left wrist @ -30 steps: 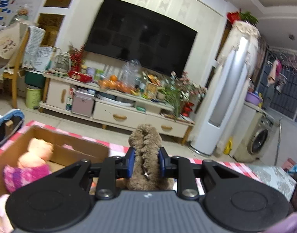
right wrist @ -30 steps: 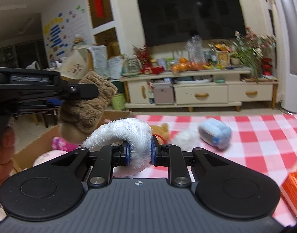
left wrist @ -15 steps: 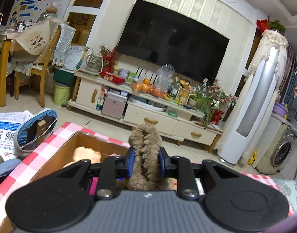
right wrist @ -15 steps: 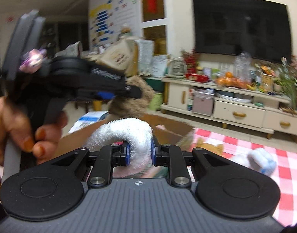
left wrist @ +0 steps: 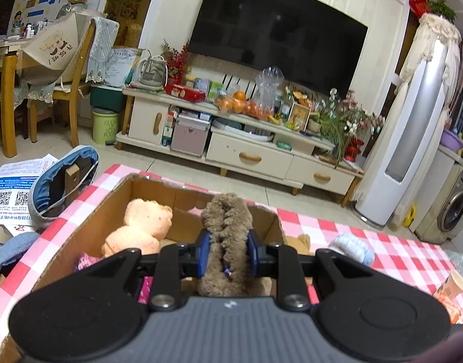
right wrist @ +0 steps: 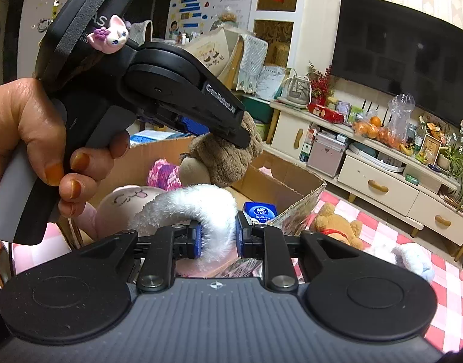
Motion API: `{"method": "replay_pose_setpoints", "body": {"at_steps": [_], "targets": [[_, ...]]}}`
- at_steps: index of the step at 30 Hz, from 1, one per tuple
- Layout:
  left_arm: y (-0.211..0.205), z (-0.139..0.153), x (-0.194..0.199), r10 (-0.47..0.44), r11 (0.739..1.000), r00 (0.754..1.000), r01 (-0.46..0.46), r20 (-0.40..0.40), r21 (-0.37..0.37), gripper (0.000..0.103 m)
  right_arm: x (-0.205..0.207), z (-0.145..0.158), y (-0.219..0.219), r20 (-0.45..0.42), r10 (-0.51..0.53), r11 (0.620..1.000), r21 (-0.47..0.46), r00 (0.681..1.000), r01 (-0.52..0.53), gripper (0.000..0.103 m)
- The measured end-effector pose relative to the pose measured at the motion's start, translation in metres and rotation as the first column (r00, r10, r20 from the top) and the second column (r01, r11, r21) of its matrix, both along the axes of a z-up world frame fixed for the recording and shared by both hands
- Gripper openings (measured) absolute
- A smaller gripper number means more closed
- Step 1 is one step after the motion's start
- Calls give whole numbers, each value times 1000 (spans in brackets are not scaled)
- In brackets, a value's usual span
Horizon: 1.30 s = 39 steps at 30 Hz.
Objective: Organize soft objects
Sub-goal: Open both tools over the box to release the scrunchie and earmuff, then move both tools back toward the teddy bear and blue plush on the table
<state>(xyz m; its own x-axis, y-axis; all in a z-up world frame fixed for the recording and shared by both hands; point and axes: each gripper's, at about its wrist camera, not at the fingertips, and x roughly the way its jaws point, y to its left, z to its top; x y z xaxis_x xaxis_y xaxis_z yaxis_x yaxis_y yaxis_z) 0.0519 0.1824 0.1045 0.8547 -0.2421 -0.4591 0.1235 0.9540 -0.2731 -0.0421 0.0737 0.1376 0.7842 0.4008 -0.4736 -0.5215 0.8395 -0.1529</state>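
Over the cardboard box (left wrist: 183,195), near its far wall, the left gripper (left wrist: 226,255) is pinching a brown plush toy (left wrist: 226,220) between its blue pads, the curly pile bulging above the jaws while the toy's lower part is disappearing behind the gripper body. From the right wrist view the same toy is showing a paler muzzle, its head half covered by the left gripper's finger. The right gripper (right wrist: 216,237) is clamping a white fluffy plush piece (right wrist: 201,202), arched like a tail; what it belongs to is lying out of sight below the gripper. A person's hand (right wrist: 34,139) is gripping the left tool's handle, cut off at the picture's left edge. Inside the box a peach plush bear (left wrist: 140,227) is sitting against the far wall, a pink knitted item (right wrist: 164,174) is only partly showing, and a pale pink plush with stitched markings (right wrist: 131,199) is mostly covered. On the red-checked tablecloth (left wrist: 398,248), beyond the box's right-hand edge, a tan teddy (right wrist: 337,225) and a pale blue plush (left wrist: 351,245) are lying, both partly hidden.
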Motion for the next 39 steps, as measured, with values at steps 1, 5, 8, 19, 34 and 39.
{"method": "replay_pose_setpoints", "body": {"at_steps": [1,5,8,19,34,39], "targets": [[-1,-1,1,0,1000,1000,0,-8,7,25,-1,0,2,0,2,1000,-13,1000,-2,27],[-4,-5,4,4,1000,999,-3,-37,25,32,0,0,4,12,8,998,-61,1000,-8,64],[-4,-5,5,22,999,998,-20,-52,39,35,-6,-1,1,22,10,998,-58,1000,-9,70],[-8,2,1,64,997,998,-63,-22,39,53,-24,12,-27,21,-74,995,74,997,72,98],[-19,9,-6,64,996,998,-66,23,58,74,-5,-13,-57,-37,-228,962,144,973,231,99],[-28,9,-9,46,997,998,-48,31,65,76,3,-22,-63,-62,-253,951,165,965,260,99]]}}
